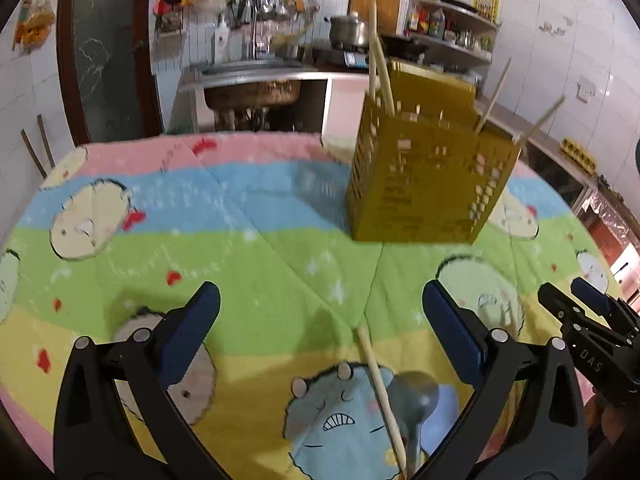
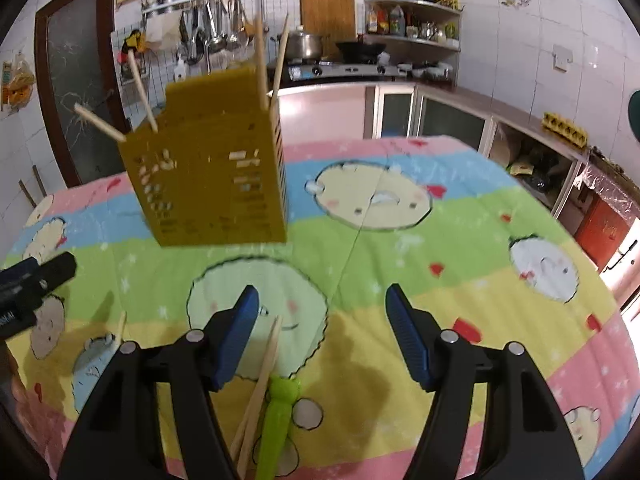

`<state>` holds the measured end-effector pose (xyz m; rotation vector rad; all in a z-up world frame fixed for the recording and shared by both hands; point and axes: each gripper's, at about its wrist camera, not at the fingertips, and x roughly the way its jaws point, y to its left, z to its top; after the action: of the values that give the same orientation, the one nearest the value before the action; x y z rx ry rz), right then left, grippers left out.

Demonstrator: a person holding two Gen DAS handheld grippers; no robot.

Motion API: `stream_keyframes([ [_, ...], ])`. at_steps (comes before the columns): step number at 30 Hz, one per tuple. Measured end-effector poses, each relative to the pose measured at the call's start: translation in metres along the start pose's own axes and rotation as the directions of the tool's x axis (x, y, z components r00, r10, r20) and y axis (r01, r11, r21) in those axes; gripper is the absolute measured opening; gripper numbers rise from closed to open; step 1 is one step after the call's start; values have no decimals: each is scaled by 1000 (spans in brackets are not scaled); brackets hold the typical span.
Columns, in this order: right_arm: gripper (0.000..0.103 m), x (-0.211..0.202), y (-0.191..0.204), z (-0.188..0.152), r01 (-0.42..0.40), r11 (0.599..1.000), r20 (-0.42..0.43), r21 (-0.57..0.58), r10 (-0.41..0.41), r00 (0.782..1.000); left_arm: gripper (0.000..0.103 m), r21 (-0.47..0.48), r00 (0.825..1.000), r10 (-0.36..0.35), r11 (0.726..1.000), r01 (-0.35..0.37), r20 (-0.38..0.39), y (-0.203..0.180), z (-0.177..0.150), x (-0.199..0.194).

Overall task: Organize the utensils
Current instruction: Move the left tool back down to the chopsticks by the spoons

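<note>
A yellow perforated utensil holder (image 1: 424, 176) stands upright on the cartoon-print cloth, with several wooden chopsticks sticking out of it. My left gripper (image 1: 320, 296) is open wide, above the cloth on the near side of the holder. A loose chopstick (image 1: 380, 396) and a metal spoon (image 1: 412, 404) lie on the cloth between its fingers, untouched. In the right wrist view the holder (image 2: 216, 184) stands to the far left. My right gripper (image 2: 322, 300) is open. Two chopsticks (image 2: 260, 384) and a green-handled utensil (image 2: 280, 420) lie below it, near its left finger.
The cloth-covered table (image 2: 460, 240) drops off at the left, right and far edges. Behind it are a sink (image 1: 252, 80), a stove with a pot (image 2: 308, 46) and wall shelves. Each gripper shows at the edge of the other's view: the right gripper (image 1: 576, 304), the left gripper (image 2: 36, 280).
</note>
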<state>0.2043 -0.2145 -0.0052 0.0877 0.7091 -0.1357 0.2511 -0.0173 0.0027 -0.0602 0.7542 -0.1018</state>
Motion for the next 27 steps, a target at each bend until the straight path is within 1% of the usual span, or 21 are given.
stream_keyframes([
  [3, 65, 10, 7, -8, 3, 1000, -20, -10, -3, 1000, 98, 11, 999, 6, 1000, -6, -31, -4, -7, 12],
  [9, 63, 22, 12, -13, -2, 1000, -58, -19, 1, 998, 98, 33, 995, 14, 999, -11, -95, -11, -20, 30],
  [11, 56, 24, 15, -14, -7, 1000, -73, -23, 5, 997, 93, 43, 993, 12, 999, -7, -117, -14, -24, 35],
  [14, 52, 30, 18, -16, -24, 1000, -99, -18, 22, 995, 84, 44, 988, -7, 999, 14, -154, -16, -26, 42],
  [15, 50, 33, 19, -16, -22, 1000, -108, -19, 20, 994, 80, 40, 986, -13, 999, 20, -165, -16, -27, 44],
  [16, 44, 35, 20, -16, -22, 1000, -114, -19, 20, 993, 75, 37, 985, -17, 999, 24, -174, -17, -28, 46],
  [18, 41, 36, 20, -16, -29, 1000, -124, -9, 28, 992, 72, 44, 984, -9, 999, 17, -178, -18, -30, 48],
  [20, 34, 37, 19, -16, -32, 999, -127, -1, 32, 991, 64, 46, 985, -8, 999, 16, -173, -19, -31, 46],
  [22, 32, 37, 19, -15, -43, 999, -133, 6, 44, 990, 53, 44, 984, -18, 999, 26, -178, -20, -31, 45],
  [23, 29, 38, 20, -14, -47, 999, -136, 6, 47, 990, 51, 44, 983, -22, 999, 30, -181, -21, -31, 45],
  [25, 25, 40, 22, -12, -49, 999, -145, 0, 49, 988, 44, 50, 982, -28, 998, 38, -189, -25, -31, 44],
  [27, 21, 42, 24, -9, -51, 999, -153, -1, 50, 987, 38, 54, 980, -35, 997, 46, -196, -27, -31, 45],
])
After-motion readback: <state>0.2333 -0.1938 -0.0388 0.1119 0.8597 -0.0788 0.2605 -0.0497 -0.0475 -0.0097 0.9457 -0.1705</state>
